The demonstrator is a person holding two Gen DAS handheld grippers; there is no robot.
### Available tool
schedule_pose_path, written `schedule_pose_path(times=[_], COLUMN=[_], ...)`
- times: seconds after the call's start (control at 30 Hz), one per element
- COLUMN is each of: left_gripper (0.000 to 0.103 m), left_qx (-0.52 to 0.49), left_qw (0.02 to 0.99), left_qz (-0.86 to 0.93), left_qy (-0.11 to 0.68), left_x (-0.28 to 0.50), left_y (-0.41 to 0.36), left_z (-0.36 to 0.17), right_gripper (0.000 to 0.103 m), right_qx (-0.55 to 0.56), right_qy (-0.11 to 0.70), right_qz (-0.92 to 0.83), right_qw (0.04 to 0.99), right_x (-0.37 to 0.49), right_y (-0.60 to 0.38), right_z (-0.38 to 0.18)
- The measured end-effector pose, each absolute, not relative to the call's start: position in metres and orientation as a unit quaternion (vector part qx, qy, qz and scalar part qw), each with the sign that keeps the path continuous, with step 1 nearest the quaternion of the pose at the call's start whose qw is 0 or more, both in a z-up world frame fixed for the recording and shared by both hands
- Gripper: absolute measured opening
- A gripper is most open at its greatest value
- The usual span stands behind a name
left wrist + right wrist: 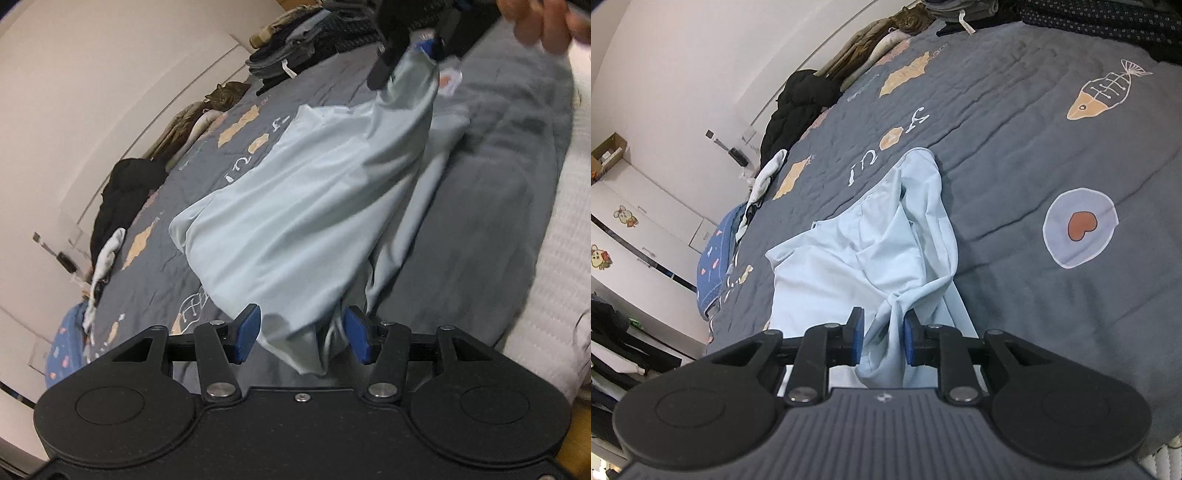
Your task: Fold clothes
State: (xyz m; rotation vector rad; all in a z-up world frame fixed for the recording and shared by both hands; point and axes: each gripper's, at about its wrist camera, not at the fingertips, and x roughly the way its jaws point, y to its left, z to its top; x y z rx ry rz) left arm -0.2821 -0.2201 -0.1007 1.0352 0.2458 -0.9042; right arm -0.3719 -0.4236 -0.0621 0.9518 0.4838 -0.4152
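Left wrist view: both grippers' fingers [248, 332] pinch the blue shirt [295, 206] over the bed [1015, 155], probably mid-fold; laying it flat comes next.

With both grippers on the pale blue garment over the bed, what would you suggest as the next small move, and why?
Probably draw the two grippers apart and lower the cloth flat. The left gripper and the right gripper each pinch a bunched edge of the pale blue garment, which hangs wrinkled and partly lifted off the grey bedspread. Spreading it first should give a clean fold.
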Motion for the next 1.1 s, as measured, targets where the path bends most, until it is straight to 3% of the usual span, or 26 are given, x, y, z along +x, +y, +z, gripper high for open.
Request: schedule_pose_path(times=[0.07, 0.13, 0.23, 0.4, 0.6, 0.67, 0.73, 0.77, 0.83, 0.93, 1.0, 1.07, 1.1], left_gripper=[0.047, 0.030, 0.026, 0.028, 0.032, 0.044, 0.047, 0.047, 0.047, 0.029, 0.023, 0.021, 0.021], left_qx=[0.475, 0.460, 0.438, 0.406, 0.466, 0.476, 0.500, 0.511, 0.528, 0.533, 0.536, 0.542, 0.545], left_qw=[0.770, 0.775, 0.783, 0.798, 0.771, 0.765, 0.754, 0.748, 0.739, 0.738, 0.736, 0.734, 0.733], left_qz=[-0.411, -0.415, -0.420, -0.417, -0.423, -0.426, -0.423, -0.421, -0.416, -0.412, -0.412, -0.409, -0.406], left_qy=[0.114, 0.123, 0.137, 0.154, 0.102, 0.083, 0.056, 0.047, 0.033, 0.035, 0.038, 0.035, 0.034], left_x=[-0.278, -0.275, -0.270, -0.265, -0.285, -0.292, -0.296, -0.296, -0.295, -0.290, -0.288, -0.287, -0.287], left_y=[-0.221, -0.220, -0.219, -0.216, -0.234, -0.237, -0.241, -0.242, -0.244, -0.245, -0.245, -0.243, -0.242], left_z=[-0.102, -0.098, -0.091, -0.081, -0.089, -0.089, -0.095, -0.098, -0.104, -0.107, -0.108, -0.108, -0.109], right_gripper=[0.022, 0.022, 0.022, 0.018, 0.021, 0.024, 0.031, 0.038, 0.040, 0.041, 0.036, 0.012, 0.008], right_qx=[0.453, 0.448, 0.435, 0.457, 0.462, 0.459, 0.447, 0.440, 0.435, 0.425, 0.402, 0.401, 0.402], right_qy=[0.235, 0.240, 0.236, 0.219, 0.226, 0.234, 0.245, 0.252, 0.258, 0.261, 0.262, 0.268, 0.270], right_qz=[-0.193, -0.193, -0.194, -0.192, -0.178, -0.176, -0.185, -0.189, -0.189, -0.179, -0.180, -0.185, -0.187], right_qw=[0.838, 0.839, 0.847, 0.840, 0.839, 0.839, 0.840, 0.841, 0.842, 0.848, 0.859, 0.856, 0.855], right_x=[-0.370, -0.367, -0.366, -0.369, -0.365, -0.364, -0.363, -0.362, -0.359, -0.356, -0.352, -0.349, -0.347], right_y=[-0.423, -0.421, -0.420, -0.424, -0.421, -0.420, -0.419, -0.419, -0.417, -0.412, -0.407, -0.406, -0.405], right_z=[-0.064, -0.064, -0.062, -0.064, -0.064, -0.064, -0.063, -0.063, -0.063, -0.063, -0.062, -0.066, -0.068])
